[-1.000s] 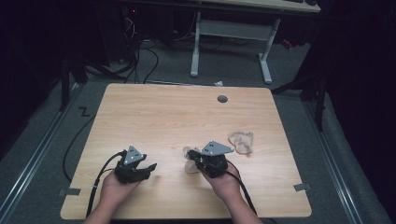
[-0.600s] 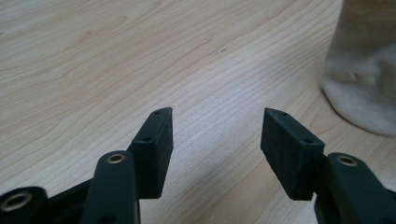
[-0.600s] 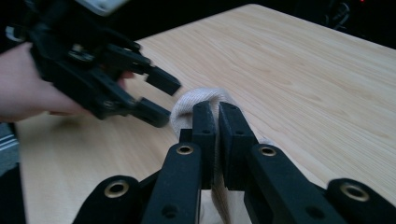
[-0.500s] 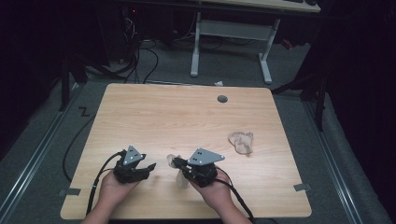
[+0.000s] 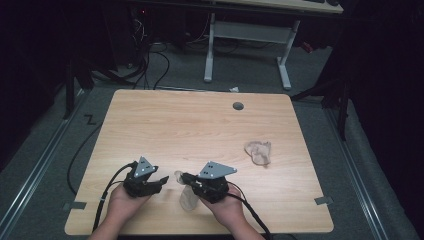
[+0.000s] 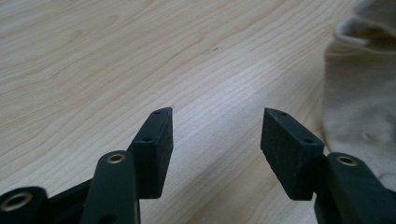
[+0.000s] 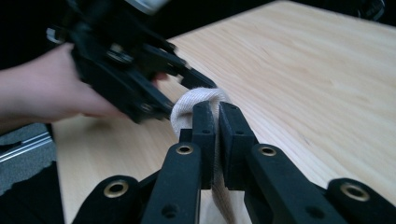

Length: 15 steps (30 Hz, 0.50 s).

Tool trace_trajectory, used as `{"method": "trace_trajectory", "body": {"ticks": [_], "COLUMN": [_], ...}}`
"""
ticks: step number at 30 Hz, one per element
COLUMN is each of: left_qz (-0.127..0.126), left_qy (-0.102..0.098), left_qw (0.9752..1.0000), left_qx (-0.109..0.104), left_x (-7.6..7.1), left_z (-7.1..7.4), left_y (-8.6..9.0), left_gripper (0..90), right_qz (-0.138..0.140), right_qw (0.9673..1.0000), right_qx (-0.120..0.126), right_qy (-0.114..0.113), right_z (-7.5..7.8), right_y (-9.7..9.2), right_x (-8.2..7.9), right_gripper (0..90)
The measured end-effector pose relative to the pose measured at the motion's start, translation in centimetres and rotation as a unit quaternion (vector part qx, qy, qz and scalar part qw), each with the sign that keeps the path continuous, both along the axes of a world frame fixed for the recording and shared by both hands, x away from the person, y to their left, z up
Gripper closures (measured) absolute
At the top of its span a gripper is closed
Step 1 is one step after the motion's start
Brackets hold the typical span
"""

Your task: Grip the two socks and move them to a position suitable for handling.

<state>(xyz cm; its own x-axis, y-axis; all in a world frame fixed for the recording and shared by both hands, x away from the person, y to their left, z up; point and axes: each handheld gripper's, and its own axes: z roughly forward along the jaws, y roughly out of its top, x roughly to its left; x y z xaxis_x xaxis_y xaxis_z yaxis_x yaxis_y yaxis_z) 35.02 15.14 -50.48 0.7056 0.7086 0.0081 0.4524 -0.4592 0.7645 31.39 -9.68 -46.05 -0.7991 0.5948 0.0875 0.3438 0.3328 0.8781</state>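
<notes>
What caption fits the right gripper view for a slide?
Right gripper pinching the ribbed cuff of a cream fabric sock above the light wooden table, left gripper open close by.

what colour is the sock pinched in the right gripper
Cream, off-white sock, clearest in the right gripper view, clamped by the right gripper.

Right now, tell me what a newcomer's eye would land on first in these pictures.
First, the right gripper near the table's front edge, its jaws clamped on the ribbed cuff of a cream sock whose foot trails toward the person. Next, the left gripper beside it, jaws apart over bare wood with the sock just off to one side. Last, a second crumpled sock lying alone toward the table's right.
</notes>
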Motion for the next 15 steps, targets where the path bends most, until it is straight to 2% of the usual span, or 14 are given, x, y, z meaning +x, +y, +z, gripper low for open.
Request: {"method": "trace_trajectory", "body": {"ticks": [2, 8, 15], "left_qz": [-0.002, -0.021, -0.06], "left_qy": [-0.008, -0.01, -0.011], "left_qw": [0.9999, 0.9997, 0.9981], "left_qx": [0.007, 0.005, 0.009], "left_x": [-0.2, -1.0, -2.7], "left_z": [0.0, 0.2, 0.1], "left_y": [-0.3, -1.4, -4.6], "left_gripper": [44.4, 44.4, 44.4], "right_qz": [-0.009, -0.044, -0.064], "right_qw": [0.9998, 0.9979, 0.996], "right_qx": [0.003, -0.011, -0.011], "right_qy": [0.014, 0.045, 0.062], "right_z": [-0.6, -2.5, -3.4], "right_y": [-0.7, -3.1, -4.8], "right_x": [0.4, 1.4, 1.6], "right_gripper": [85.5, 85.4, 84.7]}}
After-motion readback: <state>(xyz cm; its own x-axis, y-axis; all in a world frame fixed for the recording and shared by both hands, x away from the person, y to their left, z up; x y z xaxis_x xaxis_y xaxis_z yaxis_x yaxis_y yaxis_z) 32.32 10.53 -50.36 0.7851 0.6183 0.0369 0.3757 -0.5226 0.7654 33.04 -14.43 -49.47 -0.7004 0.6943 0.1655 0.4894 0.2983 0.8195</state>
